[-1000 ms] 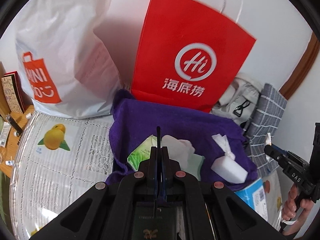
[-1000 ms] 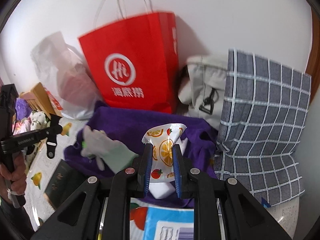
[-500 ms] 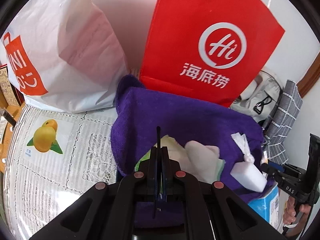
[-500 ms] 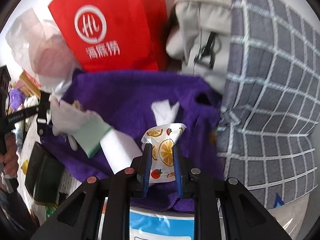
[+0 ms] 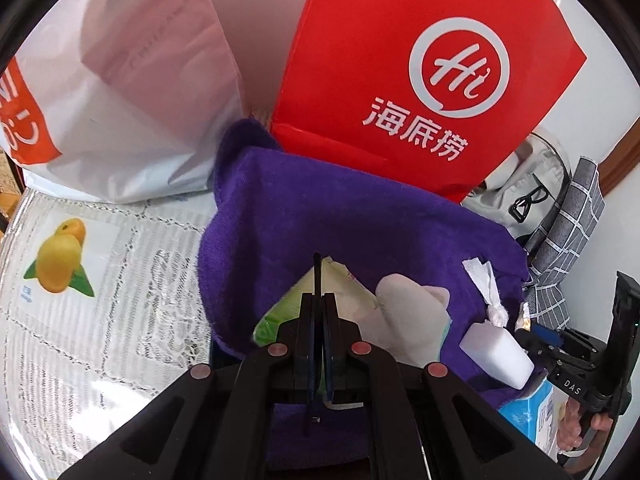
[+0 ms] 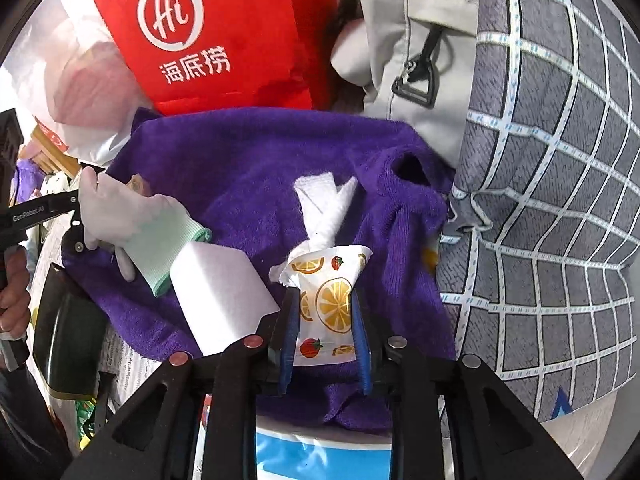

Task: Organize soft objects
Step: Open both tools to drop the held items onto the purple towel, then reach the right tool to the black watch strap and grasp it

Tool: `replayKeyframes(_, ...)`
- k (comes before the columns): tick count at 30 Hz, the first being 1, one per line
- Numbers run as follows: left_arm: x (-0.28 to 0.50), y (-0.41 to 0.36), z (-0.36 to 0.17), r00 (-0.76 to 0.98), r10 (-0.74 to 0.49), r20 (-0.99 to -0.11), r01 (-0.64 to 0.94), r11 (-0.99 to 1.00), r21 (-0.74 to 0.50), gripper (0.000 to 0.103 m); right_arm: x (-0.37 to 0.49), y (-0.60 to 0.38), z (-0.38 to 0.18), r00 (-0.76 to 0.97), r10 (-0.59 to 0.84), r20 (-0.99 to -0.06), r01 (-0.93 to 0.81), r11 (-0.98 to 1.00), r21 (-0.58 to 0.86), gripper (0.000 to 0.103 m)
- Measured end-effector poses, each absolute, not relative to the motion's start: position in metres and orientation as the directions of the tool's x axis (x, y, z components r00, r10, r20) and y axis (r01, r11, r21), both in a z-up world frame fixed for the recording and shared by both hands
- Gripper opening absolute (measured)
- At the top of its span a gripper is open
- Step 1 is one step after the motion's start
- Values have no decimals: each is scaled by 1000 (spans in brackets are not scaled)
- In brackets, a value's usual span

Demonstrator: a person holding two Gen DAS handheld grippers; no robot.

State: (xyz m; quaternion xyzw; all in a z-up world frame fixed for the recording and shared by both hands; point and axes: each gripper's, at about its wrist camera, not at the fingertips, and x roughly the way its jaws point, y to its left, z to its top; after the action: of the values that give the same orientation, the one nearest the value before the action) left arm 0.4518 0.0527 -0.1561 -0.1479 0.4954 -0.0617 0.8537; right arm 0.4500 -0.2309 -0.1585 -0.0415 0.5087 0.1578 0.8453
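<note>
- The right tongs have a small tissue pack printed with orange slices and strawberries between their blue pads; their jaws have just been opening, and a gap shows between the pack and the right pad, so the grip looks loosened.
- That pack sits over the near edge of a purple terry towel spread on the tabletop, which is covered with a white lace cloth printed with yellow fruit.
- Just beyond the pack lies a knotted strip of white cloth, touching or nearly touching the pack's far end.
- To the left on the towel lie a white rectangular sponge block and a pale knit glove with a green cuff; the cuff lies against the block's far end.
- The left tongs are pressed together, with nothing visibly pinched between them; they hang over the towel's near left part, above a green and white soft packet.
- A hand grips the handle of the left tongs at the left edge of the right wrist view.
- Behind the towel stand a red paper bag with a white logo and a white plastic shopping bag.
- To the right lie a beige canvas bag and a grey checked fabric bag.
</note>
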Motion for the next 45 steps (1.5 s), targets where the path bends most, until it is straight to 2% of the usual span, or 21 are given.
replayKeyframes(6, 453, 48, -161, 485, -252, -837, -44, 949, -311, 4, 446, -237, -146, 456, 251, -854, -312, 944, 111, 44)
replayKeyframes(9, 453, 46, -162, 478, -246, -843, -44, 952, -303, 6, 446, -238, -142, 460, 271, -845, -315, 940, 130, 48)
replayKeyframes(11, 453, 46, -161, 472, -241, -848, -51, 953, -299, 28, 445, -235, -141, 458, 280, -844, -322, 937, 136, 52)
replayKeyframes(13, 452, 48, -157, 486, -220, -846, -59, 958, -282, 36, 443, -232, -139, 463, 276, -842, -329, 936, 126, 57)
replayKeyframes(14, 451, 48, -155, 490, -211, -846, -60, 960, -274, 37, 443, -231, -139, 468, 271, -841, -327, 938, 120, 58)
replayKeyframes(16, 449, 48, -150, 495, -213, -842, -57, 959, -277, 37, 441, -228, -137, 474, 261, -841, -318, 941, 113, 71)
replayKeyframes(23, 442, 50, -133, 515, -209, -832, -55, 960, -275, 38, 417, -226, -111, 561, 262, -785, -292, 950, 108, 71)
replayKeyframes(26, 436, 49, -123, 531, -203, -823, -49, 962, -269, 43, 397, -224, -102, 600, 258, -757, -283, 954, 100, 72)
replayKeyframes(29, 428, 47, -113, 544, -205, -813, -40, 962, -269, 43, 376, -223, -99, 615, 265, -743, -289, 952, 101, 71)
replayKeyframes(34, 395, 44, -96, 571, -202, -796, -20, 966, -259, 44, 328, -216, -102, 593, 357, -722, -311, 928, 203, 71)
replayKeyframes(35, 387, 45, -95, 574, -199, -794, -18, 967, -256, 45, 321, -209, -104, 572, 373, -731, -334, 919, 209, 70)
replayKeyframes(37, 371, 48, -95, 567, -198, -799, -18, 967, -253, 45, 303, -196, -107, 545, 384, -745, -379, 906, 190, 55)
replayKeyframes(45, 297, 72, -93, 596, -145, -790, -42, 977, -210, 46, 250, -138, -136, 440, 444, -780, -503, 842, 195, 38)
